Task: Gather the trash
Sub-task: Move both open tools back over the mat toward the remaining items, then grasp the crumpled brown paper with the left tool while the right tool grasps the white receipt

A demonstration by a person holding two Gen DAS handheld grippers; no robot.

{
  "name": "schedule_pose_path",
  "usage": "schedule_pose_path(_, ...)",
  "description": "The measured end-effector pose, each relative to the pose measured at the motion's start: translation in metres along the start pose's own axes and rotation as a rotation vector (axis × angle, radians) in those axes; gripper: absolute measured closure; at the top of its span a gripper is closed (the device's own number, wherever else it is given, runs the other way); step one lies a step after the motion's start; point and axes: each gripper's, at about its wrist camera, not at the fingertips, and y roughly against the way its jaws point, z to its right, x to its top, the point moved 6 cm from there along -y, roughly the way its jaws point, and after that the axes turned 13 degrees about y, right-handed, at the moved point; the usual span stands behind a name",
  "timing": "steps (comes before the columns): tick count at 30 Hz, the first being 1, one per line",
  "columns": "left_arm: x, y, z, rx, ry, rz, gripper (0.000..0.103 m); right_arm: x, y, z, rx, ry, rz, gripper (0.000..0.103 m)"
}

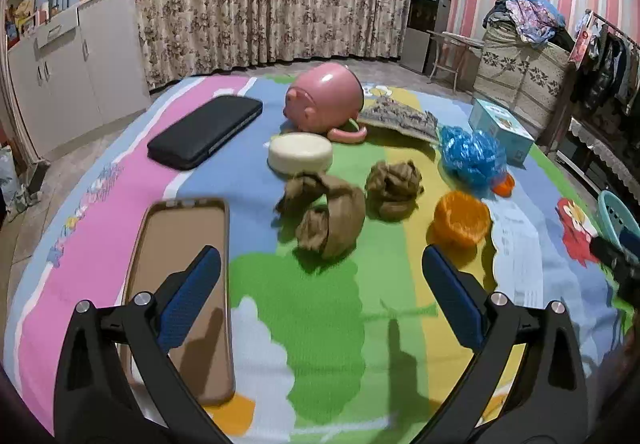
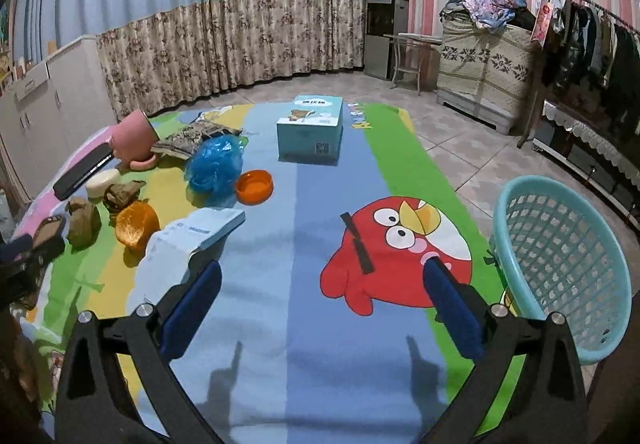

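The left claw (image 1: pixel 320 286) hangs wide apart over the mat (image 1: pixel 320 324), holding nothing — brown crumpled wads (image 1: pixel 332 212) and an orange peel (image 1: pixel 460 218) lie just ahead. The right claw (image 2: pixel 322 294) gapes too, the basket (image 2: pixel 560 264) just beside it.

Seen from the left wrist: phone case (image 1: pixel 180 292) flat on the mat (image 1: pixel 320 324) at 9 o'clock. Two crumpled paper wads (image 1: pixel 324 218) (image 1: pixel 394 188) side by side at centre, soap bar (image 1: pixel 300 153) just behind them at 12, overturned cup (image 1: pixel 324 98) farther back. Wallet (image 1: pixel 206 130) at 10. Peel piece (image 1: pixel 460 218) at 3, mesh puff (image 1: pixel 472 160) behind it, box (image 1: pixel 500 132) at 2. From the right wrist: basket (image 2: pixel 560 268) off the mat's edge at 3, leaflet (image 2: pixel 188 244) at 9.
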Motion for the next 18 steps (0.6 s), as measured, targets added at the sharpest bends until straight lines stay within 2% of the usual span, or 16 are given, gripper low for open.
schedule_pose_path(3,0.009,-0.011,0.008,0.006,-0.020,-0.008,0.006,-0.003,-0.006,0.000,-0.011,-0.001,-0.030,0.005)
schedule_pose_path(6,0.015,-0.026,0.014,0.017,-0.033,-0.034,0.006,-0.007,-0.011,-0.001,0.018,-0.018,-0.059,0.005)
schedule_pose_path(8,0.016,-0.034,0.014,0.031,-0.043,-0.047,0.010,-0.007,-0.011,-0.003,0.031,-0.035,-0.056,0.005)
schedule_pose_path(11,0.016,-0.045,0.016,0.042,-0.064,-0.077,0.020,-0.003,-0.008,-0.011,0.049,-0.034,-0.038,0.005)
schedule_pose_path(13,0.012,-0.052,0.015,0.042,-0.064,-0.112,0.035,-0.002,-0.008,-0.018,0.057,-0.026,-0.034,0.005)
schedule_pose_path(16,0.011,-0.061,0.010,0.046,-0.039,-0.163,0.048,-0.002,-0.010,-0.029,0.076,-0.006,-0.039,0.005)
schedule_pose_path(18,0.011,-0.060,0.006,0.023,-0.016,-0.166,0.052,-0.003,-0.011,-0.035,0.089,0.009,-0.043,0.005)
